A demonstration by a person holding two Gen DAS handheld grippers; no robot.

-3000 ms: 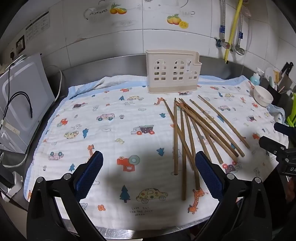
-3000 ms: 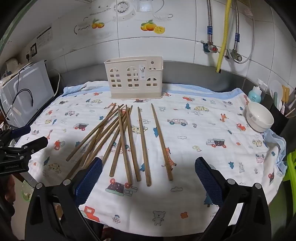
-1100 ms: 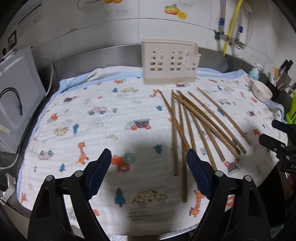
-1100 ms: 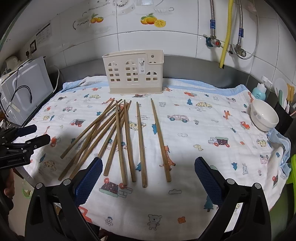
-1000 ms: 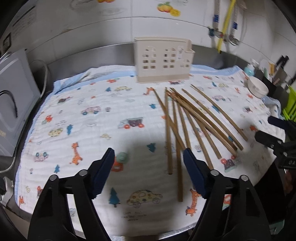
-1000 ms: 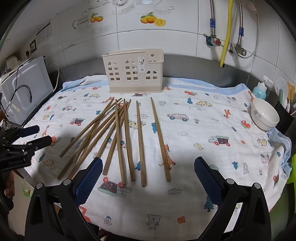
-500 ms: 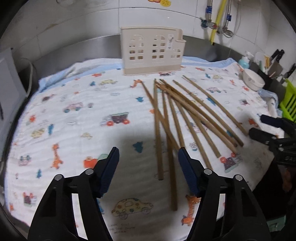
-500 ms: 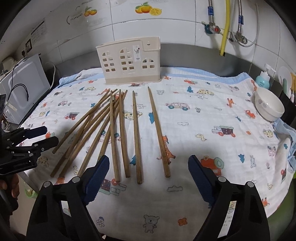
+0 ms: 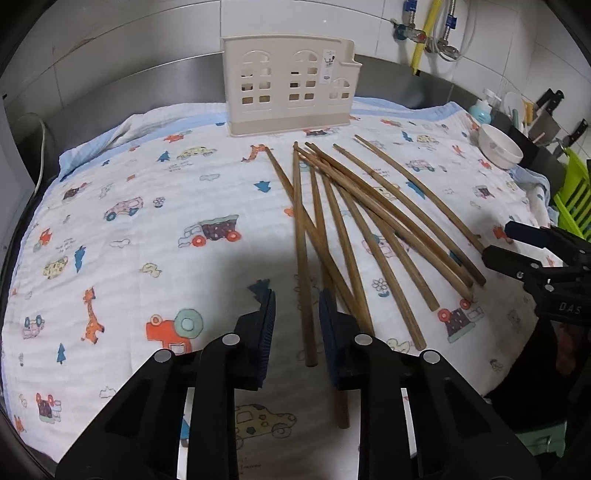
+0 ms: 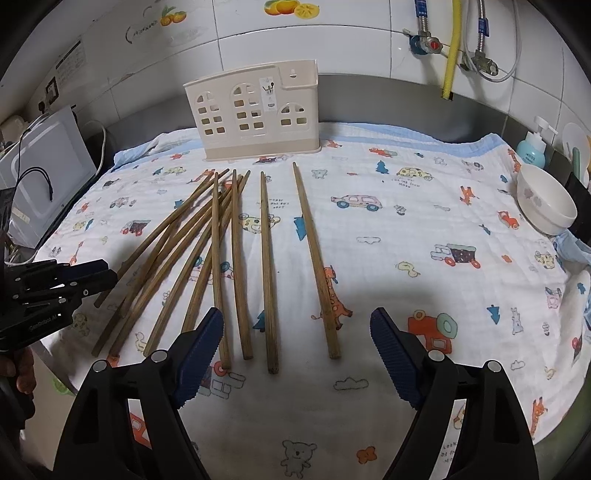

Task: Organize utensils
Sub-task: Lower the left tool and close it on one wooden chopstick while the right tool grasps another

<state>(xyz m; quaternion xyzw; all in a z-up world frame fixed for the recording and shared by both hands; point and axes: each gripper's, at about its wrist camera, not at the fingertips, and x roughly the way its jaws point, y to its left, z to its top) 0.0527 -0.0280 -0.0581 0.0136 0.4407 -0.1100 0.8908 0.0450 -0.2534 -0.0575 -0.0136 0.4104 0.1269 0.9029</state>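
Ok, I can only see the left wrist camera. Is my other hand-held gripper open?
Observer: Yes, the right hand-held gripper is wide open and holds nothing.
Operator: What's in front of it?
Observer: The near ends of several brown wooden chopsticks lie between its fingers on the cloth.
Operator: Is anything fun on the wall?
Observer: Orange fruit stickers sit on the white tiles, above the beige plastic utensil holder.

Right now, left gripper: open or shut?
Open, narrowly. The left gripper pads straddle one chopstick with gaps either side; contact with it not visible.
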